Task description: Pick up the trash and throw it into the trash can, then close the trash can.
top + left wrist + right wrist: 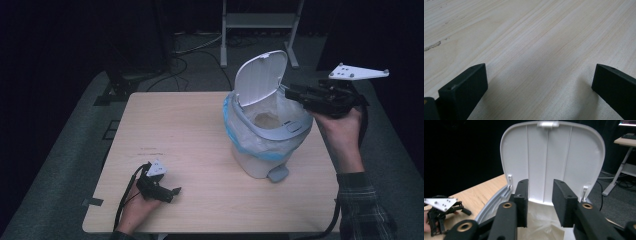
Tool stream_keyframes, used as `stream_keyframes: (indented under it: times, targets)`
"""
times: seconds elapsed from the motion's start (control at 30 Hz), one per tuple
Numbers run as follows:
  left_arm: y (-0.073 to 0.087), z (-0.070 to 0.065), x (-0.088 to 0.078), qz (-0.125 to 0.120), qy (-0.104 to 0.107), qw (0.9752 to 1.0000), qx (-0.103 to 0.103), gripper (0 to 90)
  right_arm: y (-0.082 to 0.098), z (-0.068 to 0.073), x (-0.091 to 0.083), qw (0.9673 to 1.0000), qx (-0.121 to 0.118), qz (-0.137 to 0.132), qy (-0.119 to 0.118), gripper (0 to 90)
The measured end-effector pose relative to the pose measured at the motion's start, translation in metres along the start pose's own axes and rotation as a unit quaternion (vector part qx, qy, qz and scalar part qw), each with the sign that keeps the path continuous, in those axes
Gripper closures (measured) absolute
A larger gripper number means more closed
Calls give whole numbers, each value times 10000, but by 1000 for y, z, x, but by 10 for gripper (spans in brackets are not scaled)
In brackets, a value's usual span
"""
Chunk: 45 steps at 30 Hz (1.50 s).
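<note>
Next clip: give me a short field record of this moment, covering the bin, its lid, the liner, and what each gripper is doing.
bin: white pedal bin standing upright on the right part of the wooden table
lid: lid swung up, open
liner: translucent bag with blue edge folded over the rim
pedal: grey pedal at the base, facing the person
right gripper: right gripper held over the bin's open mouth, fingers parted, nothing between them
left gripper: left gripper resting low on the table at front left, fingers wide apart, empty

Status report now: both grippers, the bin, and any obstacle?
Left gripper open, resting on table. Right gripper open above bin, lid up. No obstacle.
</note>
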<state>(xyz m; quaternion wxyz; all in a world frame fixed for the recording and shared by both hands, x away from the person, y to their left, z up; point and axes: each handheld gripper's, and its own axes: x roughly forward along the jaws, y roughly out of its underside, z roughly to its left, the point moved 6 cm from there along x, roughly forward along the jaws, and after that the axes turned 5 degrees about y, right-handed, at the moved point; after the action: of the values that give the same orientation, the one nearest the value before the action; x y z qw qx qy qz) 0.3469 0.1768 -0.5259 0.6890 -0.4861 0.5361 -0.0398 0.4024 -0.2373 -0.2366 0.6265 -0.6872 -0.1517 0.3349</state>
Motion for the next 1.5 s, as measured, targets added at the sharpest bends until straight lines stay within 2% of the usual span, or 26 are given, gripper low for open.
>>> stream_keyframes:
  times: [0.23,0.67,1.17,1.5]
  targets:
    - [0,0,0,0,0,10000,0,0,-20,3,3,9999,-25,-80,69,584]
    - [0,0,0,-19,-6,10000,-3,0,-61,6,20,9997,-41,-238,64,590]
    - [0,0,0,-15,-9,10000,-5,0,-82,6,47,9997,-14,-211,90,589]
    - [0,0,0,-17,-11,10000,-6,0,-89,-1,70,9997,52,-146,174,589]
